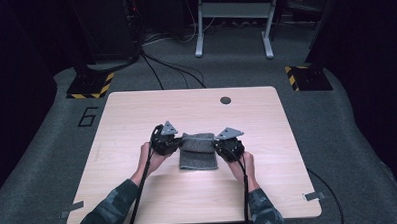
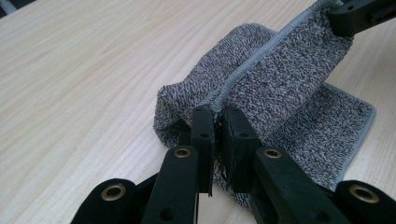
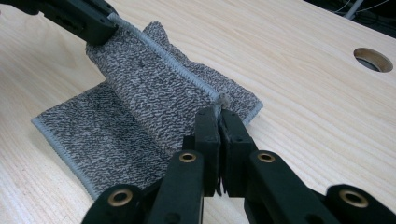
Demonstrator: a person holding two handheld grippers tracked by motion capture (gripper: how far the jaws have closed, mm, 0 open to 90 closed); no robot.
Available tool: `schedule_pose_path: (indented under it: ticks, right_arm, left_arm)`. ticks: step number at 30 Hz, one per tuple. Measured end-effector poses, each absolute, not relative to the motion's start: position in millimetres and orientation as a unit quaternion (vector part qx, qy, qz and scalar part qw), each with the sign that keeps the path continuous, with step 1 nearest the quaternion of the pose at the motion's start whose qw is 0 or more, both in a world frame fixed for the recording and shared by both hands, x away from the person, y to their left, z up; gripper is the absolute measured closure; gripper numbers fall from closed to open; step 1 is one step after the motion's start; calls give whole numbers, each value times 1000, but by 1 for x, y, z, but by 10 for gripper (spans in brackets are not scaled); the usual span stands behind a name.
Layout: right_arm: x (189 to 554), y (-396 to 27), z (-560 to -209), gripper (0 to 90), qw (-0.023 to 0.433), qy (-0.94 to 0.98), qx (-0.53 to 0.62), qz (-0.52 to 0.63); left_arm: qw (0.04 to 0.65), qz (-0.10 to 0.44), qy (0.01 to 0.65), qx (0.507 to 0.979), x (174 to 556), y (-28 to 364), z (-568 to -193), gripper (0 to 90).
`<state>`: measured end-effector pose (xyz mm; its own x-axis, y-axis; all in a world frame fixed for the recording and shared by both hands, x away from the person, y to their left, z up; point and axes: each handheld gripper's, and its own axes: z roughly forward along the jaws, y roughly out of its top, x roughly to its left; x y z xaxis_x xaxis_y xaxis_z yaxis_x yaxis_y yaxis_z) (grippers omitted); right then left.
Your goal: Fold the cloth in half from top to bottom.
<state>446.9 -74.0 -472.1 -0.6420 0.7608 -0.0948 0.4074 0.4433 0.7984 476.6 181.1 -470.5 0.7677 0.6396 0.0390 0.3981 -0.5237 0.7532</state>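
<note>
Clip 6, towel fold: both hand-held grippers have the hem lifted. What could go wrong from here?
1. The left hand-held gripper and right hand-held gripper each pinch only the thin hem of the grey towel, so a corner may slip out mid-fold.
2. The lower half lies loose on the table; pulling could drag it.
3. Uneven travel may leave the edges misaligned.
</note>
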Motion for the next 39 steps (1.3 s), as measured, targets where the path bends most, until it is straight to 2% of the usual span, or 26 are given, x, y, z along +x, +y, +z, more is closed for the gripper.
schedule_pose_path:
  ticks: [6,12,15,18,22,25,29,34,39]
  right_arm:
    - [444,-74,-476,867,226,827,352,377]
    - [434,-75,-486,840,210,835,348,370]
    - [427,-77,-489,778,195,840,351,364]
    - [419,-83,-489,677,185,842,354,363]
    - [411,-95,-477,564,173,828,364,389]
    - [417,-96,-468,475,178,818,374,399]
    - [435,-90,-468,372,168,811,396,396]
    - [452,-77,-487,307,161,821,412,360]
    - [448,-73,-506,272,165,835,409,328]
  left_arm:
    - [380,151,299,862,471,179,-478,822]
    - [375,131,302,867,465,181,-487,716]
    - [372,112,302,870,459,184,-489,610]
    - [375,100,309,869,450,189,-489,466]
    - [390,122,318,855,444,199,-474,345]
    - [408,136,333,839,450,201,-462,305]
    - [385,154,342,843,462,192,-463,282]
    - [347,147,347,858,465,183,-486,261]
    - [324,153,346,867,458,184,-503,255]
